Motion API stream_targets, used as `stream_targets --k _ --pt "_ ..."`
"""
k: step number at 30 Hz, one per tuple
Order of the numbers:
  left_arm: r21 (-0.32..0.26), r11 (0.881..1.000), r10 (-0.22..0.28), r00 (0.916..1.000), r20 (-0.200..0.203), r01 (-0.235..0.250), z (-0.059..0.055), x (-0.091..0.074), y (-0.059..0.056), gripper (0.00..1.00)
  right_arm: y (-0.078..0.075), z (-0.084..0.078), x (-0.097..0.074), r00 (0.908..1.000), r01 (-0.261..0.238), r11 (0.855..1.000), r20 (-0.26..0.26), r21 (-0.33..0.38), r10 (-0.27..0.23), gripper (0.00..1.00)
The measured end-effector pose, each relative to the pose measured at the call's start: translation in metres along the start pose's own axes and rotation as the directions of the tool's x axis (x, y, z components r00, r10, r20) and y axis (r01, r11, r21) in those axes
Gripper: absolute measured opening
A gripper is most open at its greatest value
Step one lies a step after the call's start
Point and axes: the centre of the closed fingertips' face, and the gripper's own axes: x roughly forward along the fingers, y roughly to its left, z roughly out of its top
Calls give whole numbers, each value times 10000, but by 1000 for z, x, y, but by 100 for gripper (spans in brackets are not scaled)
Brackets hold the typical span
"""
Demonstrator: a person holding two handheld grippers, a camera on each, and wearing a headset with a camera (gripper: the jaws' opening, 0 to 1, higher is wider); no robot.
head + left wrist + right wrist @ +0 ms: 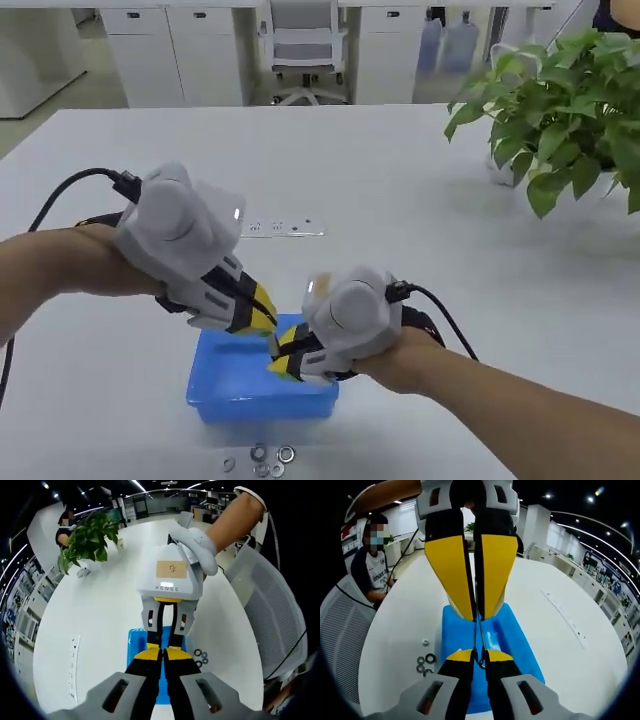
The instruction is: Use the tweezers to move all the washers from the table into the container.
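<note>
Starting at the left, the left hand-held gripper [262, 314] has its yellow jaws pressed together on the tweezers [477, 632]. This thin metal pair runs across to the right hand-held gripper [283, 361], whose jaws pinch it too. Both meet tip to tip over the blue container [225, 392], probably so anything released drops inside. Whether the tweezers carry a washer I cannot tell. Loose washers [265, 460] lie on the worktop [400, 200] just beside the container's near wall, not yet moved.

This is an open office. A swivel chair [302, 45] and white drawer cabinets [150, 55] line the frame's top. A potted plant [560, 110] stands upper right.
</note>
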Motion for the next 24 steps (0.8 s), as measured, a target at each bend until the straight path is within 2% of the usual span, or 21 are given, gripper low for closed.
stream_targets --k 14,24 --pt "-110 9998 -145 9999 -62 144 -6 11 5 6 -5 -13 5 9996 -84 9999 -283 89 87 10" --pt "-76 9999 -110 9999 -44 110 -7 12 6 6 -6 -14 5 9994 -41 9999 -346 133 46 11"
